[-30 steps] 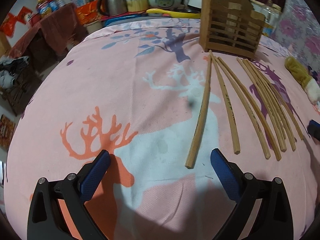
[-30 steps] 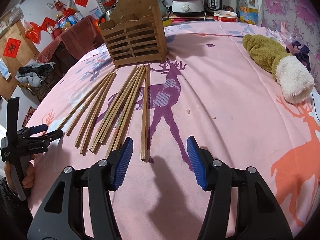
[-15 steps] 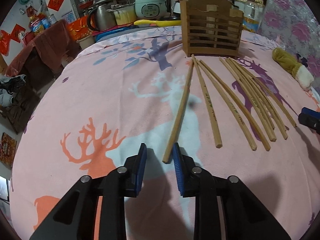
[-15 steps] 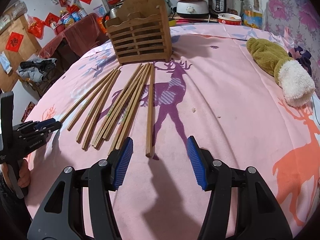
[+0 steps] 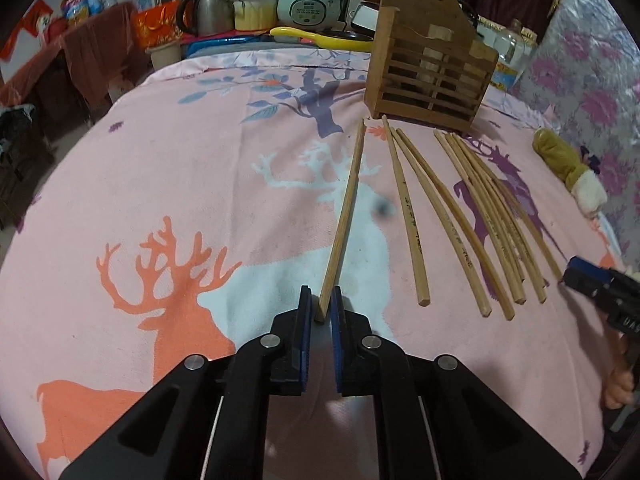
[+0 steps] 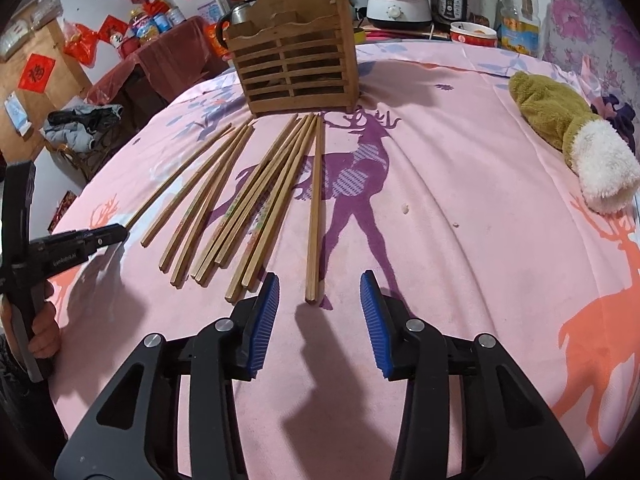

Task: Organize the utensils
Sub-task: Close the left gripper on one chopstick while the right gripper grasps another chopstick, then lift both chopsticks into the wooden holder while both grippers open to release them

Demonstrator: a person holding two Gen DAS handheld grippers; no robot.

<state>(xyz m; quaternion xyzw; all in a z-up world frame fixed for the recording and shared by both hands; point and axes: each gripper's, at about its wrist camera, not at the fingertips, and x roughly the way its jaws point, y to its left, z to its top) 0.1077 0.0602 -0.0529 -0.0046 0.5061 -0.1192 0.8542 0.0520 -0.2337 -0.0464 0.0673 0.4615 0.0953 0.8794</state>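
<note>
A wooden slatted holder (image 5: pixel 432 76) (image 6: pixel 296 68) stands at the far side of a pink deer-print cloth (image 5: pixel 180 168). Several wooden chopsticks (image 5: pixel 480 208) (image 6: pixel 248 200) fan out in front of it. My left gripper (image 5: pixel 320 292) is closing around the near end of the leftmost chopstick (image 5: pixel 344 216). That stick lies on the cloth between the pads, with slivers of gap either side. My right gripper (image 6: pixel 320 280) is also closing, its jaws still wide. The near end of the rightmost chopstick (image 6: pixel 315 220) lies just ahead of its fingertips, untouched.
A green and white plush mitt (image 6: pixel 568 136) lies at the right of the cloth. Pots, a rice cooker (image 5: pixel 310 4) and a kettle crowd the table behind the holder. A person's hand (image 6: pixel 40 328) grips the left tool's handle.
The left jaws went from wide open to nearly shut around the leftmost chopstick's near end. The right jaws narrowed a little and sit closer to the rightmost chopstick's end.
</note>
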